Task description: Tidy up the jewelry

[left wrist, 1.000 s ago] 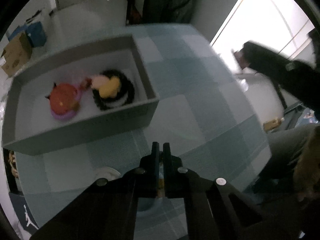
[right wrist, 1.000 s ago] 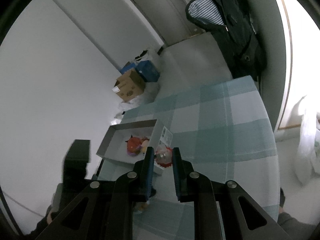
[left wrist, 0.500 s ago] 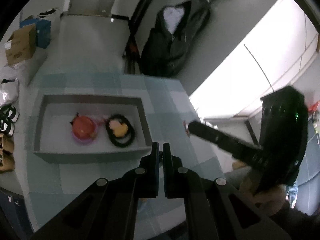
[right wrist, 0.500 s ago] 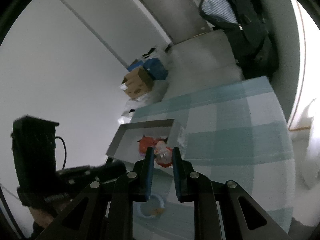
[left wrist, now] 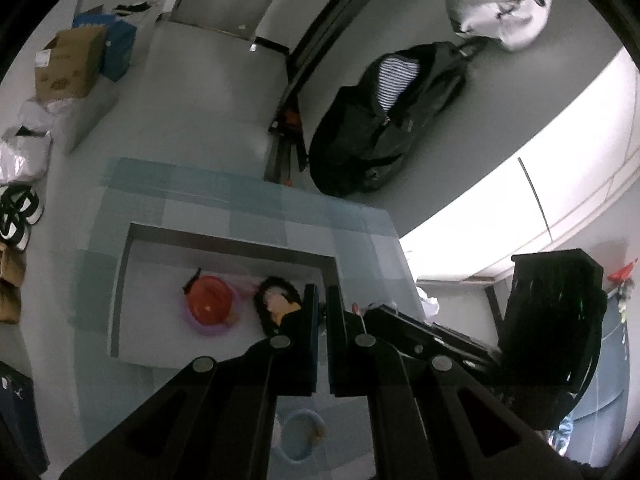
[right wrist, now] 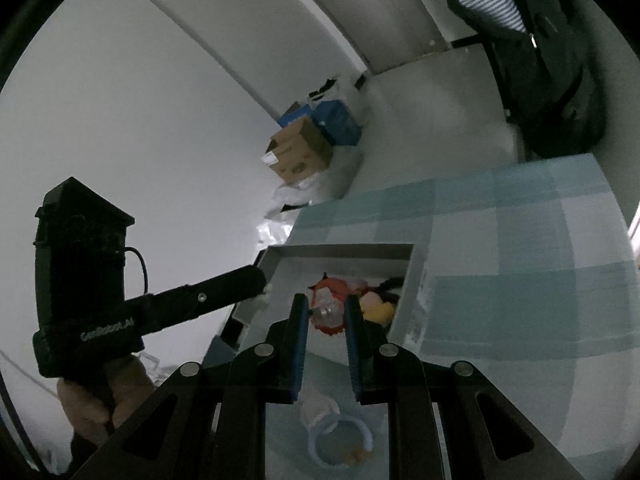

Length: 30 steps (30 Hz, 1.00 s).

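Now | your left claw point(left wrist: 322, 304): pressed together, empty | your right claw point(right wrist: 326, 312): pinching a small clear-and-red trinket point(right wrist: 326, 314) over the shallow grey cardboard tray point(right wrist: 412, 280) | tray on the blue-checked surface point(right wrist: 500, 272).

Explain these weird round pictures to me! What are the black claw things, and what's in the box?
The claws are grabbers with two fingers each. A person holds one in each hand. A little camera on each grabber looks along its fingers, so one picture comes from the left gripper and the other from the right gripper. Below them is a table with a checked blue cloth. On it stands a grey tray with an orange round piece and a black ring inside. A pale blue ring lies outside it. The right gripper pinches a small clear-and-red trinket. The left gripper is shut.
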### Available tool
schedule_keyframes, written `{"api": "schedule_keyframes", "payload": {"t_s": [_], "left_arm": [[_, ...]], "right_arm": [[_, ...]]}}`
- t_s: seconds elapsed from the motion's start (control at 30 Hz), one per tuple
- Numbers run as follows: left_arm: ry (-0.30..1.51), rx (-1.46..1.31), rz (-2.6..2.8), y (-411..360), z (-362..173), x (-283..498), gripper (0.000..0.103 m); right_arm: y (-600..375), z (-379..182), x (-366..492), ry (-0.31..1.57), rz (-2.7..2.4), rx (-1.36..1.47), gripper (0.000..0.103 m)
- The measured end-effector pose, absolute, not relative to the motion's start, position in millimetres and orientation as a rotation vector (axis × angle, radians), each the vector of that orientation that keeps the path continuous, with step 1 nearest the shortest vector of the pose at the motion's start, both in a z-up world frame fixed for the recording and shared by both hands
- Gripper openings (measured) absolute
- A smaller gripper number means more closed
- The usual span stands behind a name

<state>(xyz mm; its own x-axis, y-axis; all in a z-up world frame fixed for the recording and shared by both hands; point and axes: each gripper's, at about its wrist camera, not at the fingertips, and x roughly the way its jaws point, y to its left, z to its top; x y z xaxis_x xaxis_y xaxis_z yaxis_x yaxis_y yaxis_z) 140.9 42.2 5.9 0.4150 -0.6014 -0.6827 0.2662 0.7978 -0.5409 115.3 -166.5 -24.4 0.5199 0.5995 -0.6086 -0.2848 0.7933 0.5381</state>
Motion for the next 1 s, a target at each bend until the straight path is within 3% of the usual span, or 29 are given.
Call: {"api": "schedule_keyframes", "payload": {"t_s": [0.47,0.53,0.6,0.67,1.0], "left_arm": [[1.118,-0.382,-0.487,41.5,-29.1,169.1,0.000],[1.132,-0.391,-0.481,44.6,-30.4,170.3,0.010],[1.117,-0.414,-0.473,50.4,-28.3,168.6,0.035],[1.092,-0.436,-0.467,56.7,-23.9,164.4,0.044],[1.046,-0.391,-0.460,58.2,-4.7,139.7,0.044]], "right_arm": [[-150.1,-47.9,149.0,0.951,0.533,0.395,0.021],[-149.7,-48.4,149.8,0.955,0.528,0.385,0.030],[-153.5,-47.3,148.9,0.946,0.518,0.388,0.053],[-156.1,-43.7,146.5,0.928,0.532,0.396,0.053],[-164.4,-32.4,126.5,0.883,0.539,0.363,0.057]]}}
